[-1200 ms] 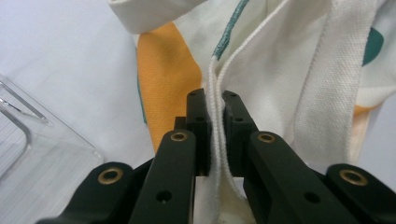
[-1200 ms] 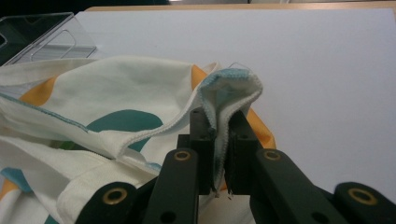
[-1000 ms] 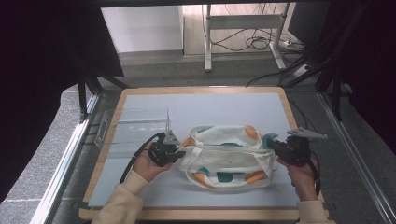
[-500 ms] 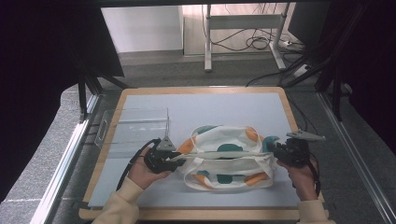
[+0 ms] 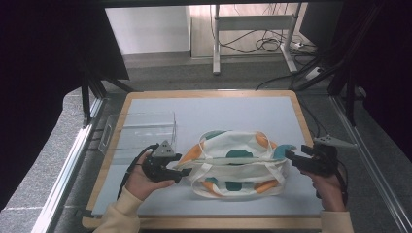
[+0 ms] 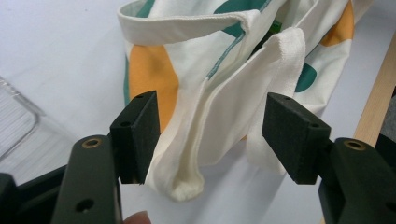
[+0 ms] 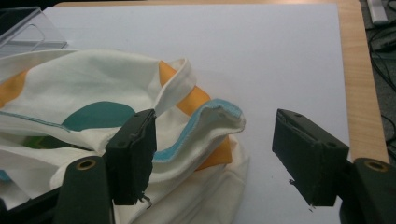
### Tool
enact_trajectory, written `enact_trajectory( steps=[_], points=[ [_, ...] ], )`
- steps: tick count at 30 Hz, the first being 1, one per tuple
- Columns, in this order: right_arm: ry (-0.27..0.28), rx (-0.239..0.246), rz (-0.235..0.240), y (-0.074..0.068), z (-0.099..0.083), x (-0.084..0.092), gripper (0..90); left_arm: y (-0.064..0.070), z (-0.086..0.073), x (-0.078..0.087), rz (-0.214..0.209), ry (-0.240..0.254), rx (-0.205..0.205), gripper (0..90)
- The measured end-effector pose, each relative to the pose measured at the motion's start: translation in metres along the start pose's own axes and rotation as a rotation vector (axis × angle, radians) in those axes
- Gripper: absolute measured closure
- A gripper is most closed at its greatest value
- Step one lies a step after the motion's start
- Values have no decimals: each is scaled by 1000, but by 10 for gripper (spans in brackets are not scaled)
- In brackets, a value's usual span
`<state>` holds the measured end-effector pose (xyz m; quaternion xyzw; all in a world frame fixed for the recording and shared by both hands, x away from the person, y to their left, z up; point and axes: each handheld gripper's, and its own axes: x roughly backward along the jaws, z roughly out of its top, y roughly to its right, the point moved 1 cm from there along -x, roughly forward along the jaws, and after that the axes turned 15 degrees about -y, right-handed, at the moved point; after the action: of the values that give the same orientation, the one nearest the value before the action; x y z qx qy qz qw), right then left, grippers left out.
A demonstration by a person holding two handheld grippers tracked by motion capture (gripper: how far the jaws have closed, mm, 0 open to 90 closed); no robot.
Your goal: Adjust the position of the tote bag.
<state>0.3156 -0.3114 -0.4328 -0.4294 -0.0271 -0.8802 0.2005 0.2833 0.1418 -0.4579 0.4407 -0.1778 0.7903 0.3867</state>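
While each claw has just been opening, both flank the cloth bag (image 5: 236, 162), spread wide.

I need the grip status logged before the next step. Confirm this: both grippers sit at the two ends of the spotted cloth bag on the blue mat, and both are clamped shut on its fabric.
Wrong on the clamping. The left gripper and right gripper have just been opening; their jaws stand wide, pads off the fabric, as both gripper views show. They do sit at the two ends of the spotted cloth bag on the blue mat.
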Motion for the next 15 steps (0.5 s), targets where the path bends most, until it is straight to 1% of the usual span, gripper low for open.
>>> enact_trajectory(
  steps=[3, 5, 6, 8, 9, 10, 11, 12, 13, 14, 15],
  points=[
    [6, 43, 30, -6, 8, 4, 296, -2, -7, 5, 13, 8, 18, 352],
    [1, 76, 54, -14, 11, 3, 296, -3, -9, 6, 15, 10, 23, 351],
    [1, 76, 54, -14, 11, 3, 296, -4, -10, 6, 16, 12, 30, 351],
    [-6, 113, 79, -22, 14, 0, 297, -6, -13, 8, 26, 13, 38, 349],
    [-12, 141, 96, -29, 18, -2, 298, -7, -14, 8, 30, 15, 41, 347],
    [-17, 152, 110, -33, 19, -3, 300, -8, -14, 9, 33, 19, 44, 345],
    [-17, 152, 110, -33, 19, -3, 300, -9, -15, 11, 36, 22, 46, 345],
    [-18, 166, 127, -37, 20, -4, 303, -9, -16, 12, 36, 28, 48, 345],
    [-18, 190, 145, -45, 22, -4, 308, -10, -16, 13, 32, 32, 52, 344],
    [-18, 190, 145, -45, 22, -4, 308, -10, -17, 14, 29, 36, 53, 344],
    [-18, 201, 150, -49, 23, -5, 309, -10, -18, 15, 27, 41, 56, 343]
  ],
)
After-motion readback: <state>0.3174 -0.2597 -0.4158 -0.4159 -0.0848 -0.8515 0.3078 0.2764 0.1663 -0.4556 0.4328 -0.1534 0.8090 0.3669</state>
